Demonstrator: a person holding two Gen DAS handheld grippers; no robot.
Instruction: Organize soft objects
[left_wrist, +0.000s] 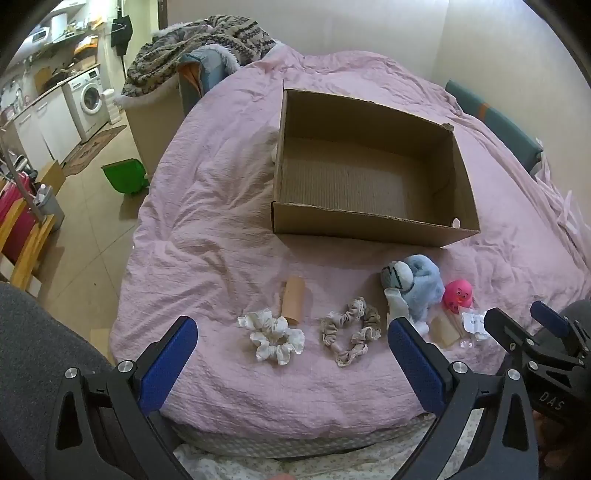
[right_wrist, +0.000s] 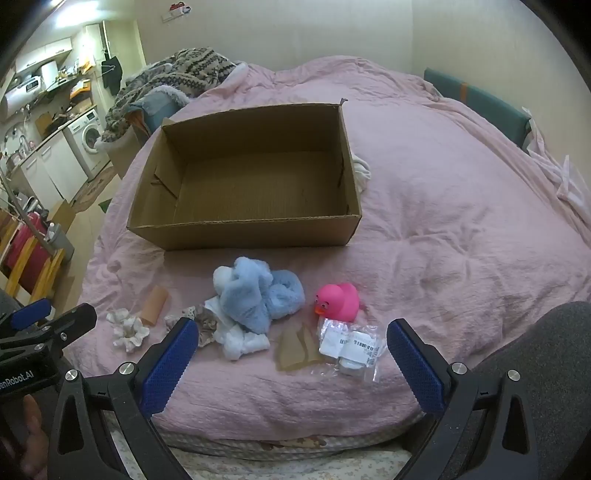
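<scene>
Pink crumpled bedding (left_wrist: 221, 192) covers a bed that fills both views, with a kitchen and a washing machine (left_wrist: 88, 96) off to the left. An open cardboard box (left_wrist: 373, 225) sits on the cover, nothing visible inside it. In front of the box a row of small things lies near the bed's edge. From the left: a white scrunchie (left_wrist: 272, 336), frilly and bunched, touching the base of a cardboard tube (left_wrist: 292, 298); a beige lace-trimmed scrunchie (left_wrist: 351, 336) lying in a loose ring; a fluffy pale-blue plush bundle (right_wrist: 255, 299) with white cloth under it; a pink rubber duck (right_wrist: 339, 301) with an orange beak; and just in front of the duck a flat brown card piece (right_wrist: 295, 349) beside a clear plastic packet (right_wrist: 351, 349) with printed labels.

The left gripper (left_wrist: 291, 345) hangs low over the bed's near edge, its blue-padded jaws spread wide, the two scrunchies between them, untouched. The right gripper (right_wrist: 288, 345) hovers alongside at like height, jaws equally wide and holding nothing, framing the plush bundle, card and packet.
</scene>
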